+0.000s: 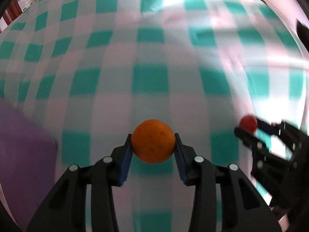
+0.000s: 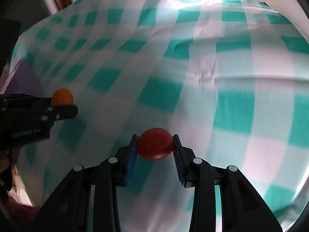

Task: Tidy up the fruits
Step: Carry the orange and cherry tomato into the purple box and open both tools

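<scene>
**Both grippers loaded, fruit in transit over the cloth**

Purple thing (image 1: 23, 154) at far left of the left wrist view: blurred, can't tell if it's a bin or a mat. My guess is that's the drop zone, since it's the only non-cloth item in view.

Left hand-held gripper (image 1: 153, 145): jaws closed down on the orange (image 1: 153, 141), blue pads pressing its two sides near the widest part. Fruit sits at the fingertips, clear of the checked tablecloth (image 1: 150, 58) below. A tip grip like this probably makes for a clean release.

Right hand-held gripper (image 2: 155, 147): jaws closed on the red fruit (image 2: 154, 144), pads on opposite sides. Looks like a small tomato or plum, can't say which. It's squat, held across its wide axis, so it likely won't roll out.

The two grippers are side by side, near each other but not touching; each is visible in the other's camera. The surface under both is bare cloth with nothing else on it in view.

Both frames are smeared, so exact height over the cloth isn't readable.

Judgement: pick done on both sides, placing not yet done. Risk is squeezing the red fruit too hard.
</scene>
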